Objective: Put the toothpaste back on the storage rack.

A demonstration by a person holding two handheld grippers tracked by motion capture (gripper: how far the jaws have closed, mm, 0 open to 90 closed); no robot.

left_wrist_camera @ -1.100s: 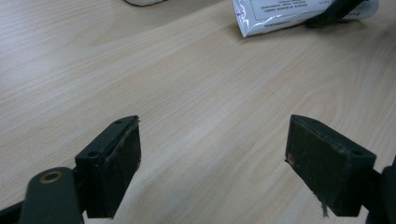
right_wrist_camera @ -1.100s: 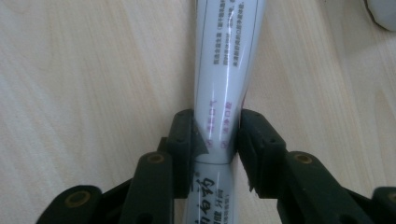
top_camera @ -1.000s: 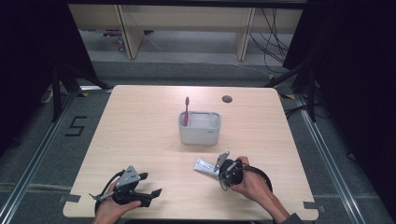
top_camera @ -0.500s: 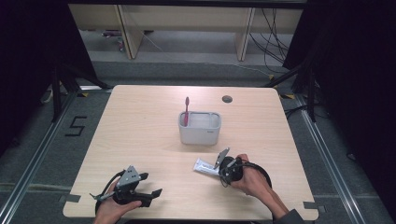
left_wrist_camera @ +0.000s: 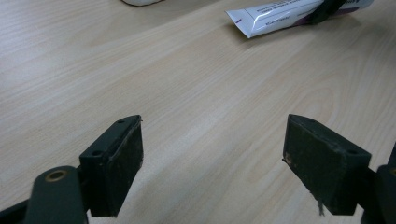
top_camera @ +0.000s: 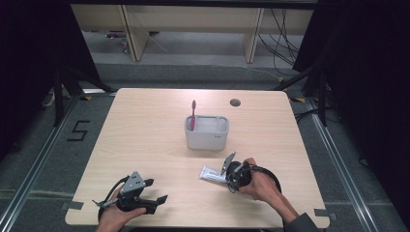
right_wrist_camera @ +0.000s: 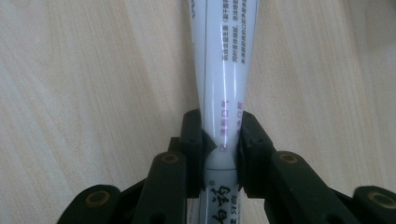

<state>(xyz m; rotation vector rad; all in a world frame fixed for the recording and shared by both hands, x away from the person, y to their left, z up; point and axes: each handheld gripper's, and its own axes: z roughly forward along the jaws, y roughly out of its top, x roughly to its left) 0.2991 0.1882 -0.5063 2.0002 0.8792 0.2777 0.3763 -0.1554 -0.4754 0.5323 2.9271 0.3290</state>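
Toothpaste tube [right_wrist_camera: 223,70], lying flat on the table [top_camera: 145,135] at five o'clock from the grey holder [top_camera: 207,137], sits pinched in the right gripper [right_wrist_camera: 219,140], left gripper [left_wrist_camera: 212,158] gaping empty, and its slick, squashy body could slide out on lifting.

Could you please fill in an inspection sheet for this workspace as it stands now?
Surface: wooden table, with a round hole near the far edge.
Job's things: toothpaste tube lying flat on the table; grey holder mid-table with a red toothbrush upright in it.
Clutter: nothing seen.
Grippers: right tongs have just been closing and pinch the tube; left tongs open over bare wood.
Cables: a black cable loops from the right tongs; more cables on the floor beyond.
Surroundings: dark curtains, a "5" on the floor.
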